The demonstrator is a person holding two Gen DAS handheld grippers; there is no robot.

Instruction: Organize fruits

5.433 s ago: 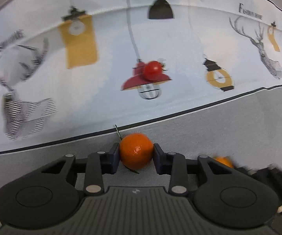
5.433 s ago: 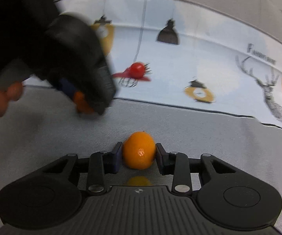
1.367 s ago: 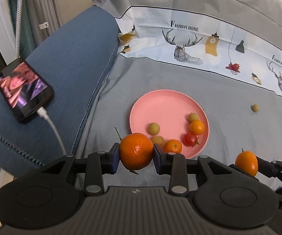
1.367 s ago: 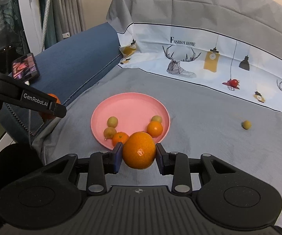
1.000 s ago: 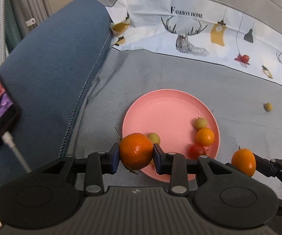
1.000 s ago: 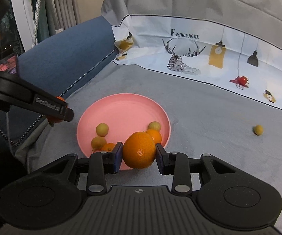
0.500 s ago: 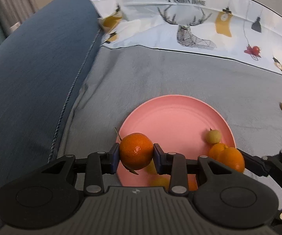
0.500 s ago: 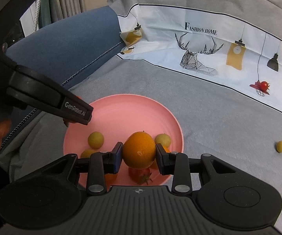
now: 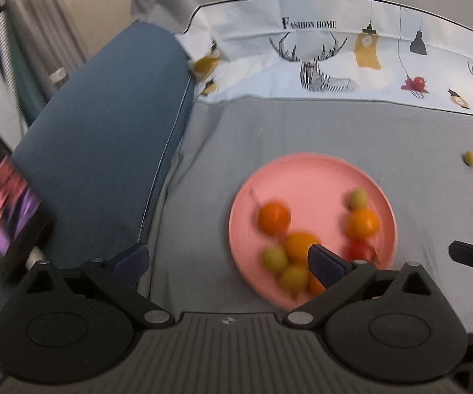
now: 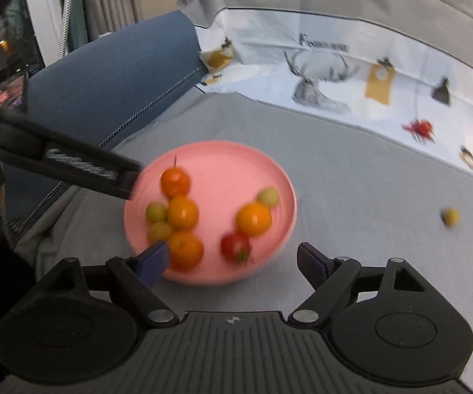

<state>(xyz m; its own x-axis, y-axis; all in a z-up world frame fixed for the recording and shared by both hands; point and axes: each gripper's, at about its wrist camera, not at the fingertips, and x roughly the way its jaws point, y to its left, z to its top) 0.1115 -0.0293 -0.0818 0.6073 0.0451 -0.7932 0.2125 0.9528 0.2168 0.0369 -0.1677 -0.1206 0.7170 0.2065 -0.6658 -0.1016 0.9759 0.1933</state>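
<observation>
Reading from the left: our left tongs (image 9: 226, 261) stand spread wide with nothing between the jaws; they have just been opening, and the stemmed orange (image 9: 274, 218) lies free on the left part of the pink plate (image 9: 305, 170). In the left wrist view the plate sits ahead and to the right of these tongs, and their right finger overlaps the near cluster of fruit without pressing on any of it.

Next comes the plate itself, resting on the grey bed cover (image 9: 335, 124). It carries several oranges, a few small green fruits and a red tomato (image 10: 235, 247).

Our right tongs (image 10: 233, 261) are likewise released, their jaws having just been opening, and nothing sits between them. The plate's near rim lies just ahead of them, and the left finger's tip overlaps the nearest orange (image 10: 185, 251).

Furthest right, one small yellow-green fruit (image 10: 450, 217) lies alone on the bed cover, well apart from the plate. We judge this to be the remaining piece to gather. It lies ahead and far to the right of both pairs of tongs, and the right tongs are the nearer, so that hand would likely swing right and forward. The fruit is roundish, so no long axis matters, though it may roll on the soft cover.
</observation>
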